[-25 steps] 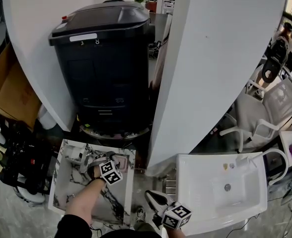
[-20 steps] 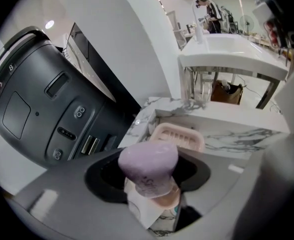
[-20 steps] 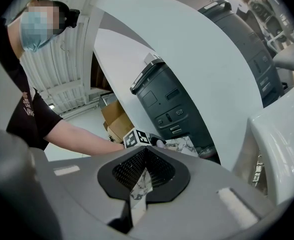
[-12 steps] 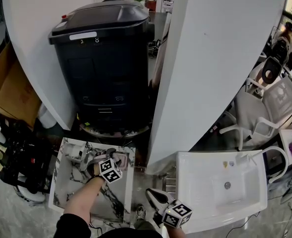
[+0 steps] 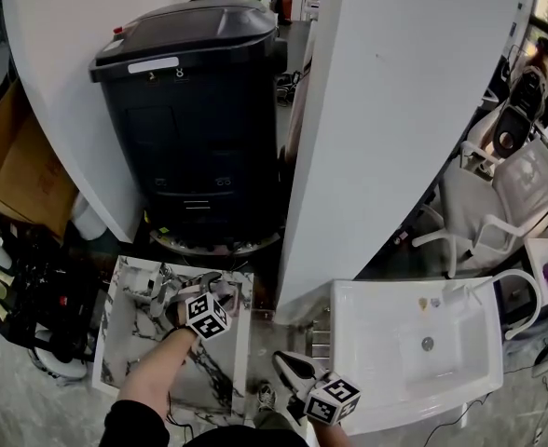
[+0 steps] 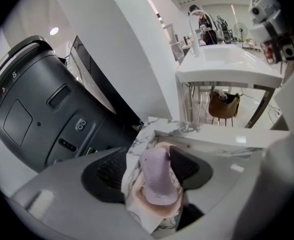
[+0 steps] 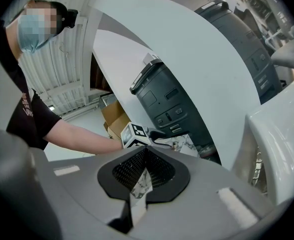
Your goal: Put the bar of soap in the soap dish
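The lilac bar of soap [image 6: 157,176] lies in a pale pink soap dish [image 6: 159,211] on the marble-topped table [image 5: 125,343]. My left gripper [image 6: 149,156] points down at it with its jaws straddling the bar and opening. The left pad [image 6: 109,169] stands clear of the soap and the right pad [image 6: 189,166] sits close beside it. In the head view the left gripper [image 5: 183,287] is at the table's far side and hides the soap. My right gripper [image 5: 288,366] hangs between the table and the sink, shut and empty, with its pads [image 7: 157,169] meeting at the tips.
A large black bin [image 5: 195,110] stands behind the marble table. A white curved wall [image 5: 395,110] rises to the right of it. A white sink [image 5: 414,352] is at the lower right, a cardboard box [image 5: 13,166] at the left and white chairs [image 5: 507,203] at the far right.
The left gripper's jaws have spread wider and it has lifted slightly off the dish. The soap stays in the dish. The right gripper has not moved.
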### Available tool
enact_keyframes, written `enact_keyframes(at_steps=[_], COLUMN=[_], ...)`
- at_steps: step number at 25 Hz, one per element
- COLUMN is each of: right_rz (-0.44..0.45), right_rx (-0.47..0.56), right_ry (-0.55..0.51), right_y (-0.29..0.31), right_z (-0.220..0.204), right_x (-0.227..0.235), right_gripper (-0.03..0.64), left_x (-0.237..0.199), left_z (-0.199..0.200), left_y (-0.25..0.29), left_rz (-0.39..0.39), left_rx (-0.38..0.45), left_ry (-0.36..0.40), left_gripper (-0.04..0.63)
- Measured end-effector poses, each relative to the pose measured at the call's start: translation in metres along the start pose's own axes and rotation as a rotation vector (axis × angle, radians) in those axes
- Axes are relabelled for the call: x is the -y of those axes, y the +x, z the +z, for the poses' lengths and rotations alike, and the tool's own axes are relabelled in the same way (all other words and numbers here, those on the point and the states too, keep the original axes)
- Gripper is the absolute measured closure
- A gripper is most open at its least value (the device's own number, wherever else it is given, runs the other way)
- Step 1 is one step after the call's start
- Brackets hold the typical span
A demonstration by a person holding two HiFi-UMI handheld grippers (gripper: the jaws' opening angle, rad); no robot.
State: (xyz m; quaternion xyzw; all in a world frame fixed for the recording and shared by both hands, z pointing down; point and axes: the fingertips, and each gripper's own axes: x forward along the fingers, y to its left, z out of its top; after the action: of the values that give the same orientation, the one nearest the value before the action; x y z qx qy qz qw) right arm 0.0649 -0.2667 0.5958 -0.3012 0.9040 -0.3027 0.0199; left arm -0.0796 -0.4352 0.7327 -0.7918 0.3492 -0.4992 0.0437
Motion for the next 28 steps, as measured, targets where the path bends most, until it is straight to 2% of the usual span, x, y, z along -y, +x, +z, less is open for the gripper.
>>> enact_keyframes(at_steps=[6,13,22,28], right_rz=[0.003,-0.004,-0.013,-0.019], right_rx=[0.005,0.008,0.052,0.082], right_ry=[0.003,-0.003,-0.028,-0.042], right_y=[-0.002,-0.005,-0.007,-0.007], right_z=[0.000,0.000,0.011,0.012], right_x=[-0.002,-0.007,-0.028,-0.049], right_gripper=[0.617,0.617,0.617,0.617], left_x=[0.002,0.000,0.000,0.000], left_z=[-0.001,0.008,0.044,0.048], left_y=[-0.002,-0.014,-0.073,-0.120], left_rz=[0.000,0.023,0.069,0.110], left_rx=[-0.010,0.030,0.248,0.368], left_ry=[-0.010,-0.030,-0.180,-0.238], left_gripper=[0.298,0.298,0.299,0.299])
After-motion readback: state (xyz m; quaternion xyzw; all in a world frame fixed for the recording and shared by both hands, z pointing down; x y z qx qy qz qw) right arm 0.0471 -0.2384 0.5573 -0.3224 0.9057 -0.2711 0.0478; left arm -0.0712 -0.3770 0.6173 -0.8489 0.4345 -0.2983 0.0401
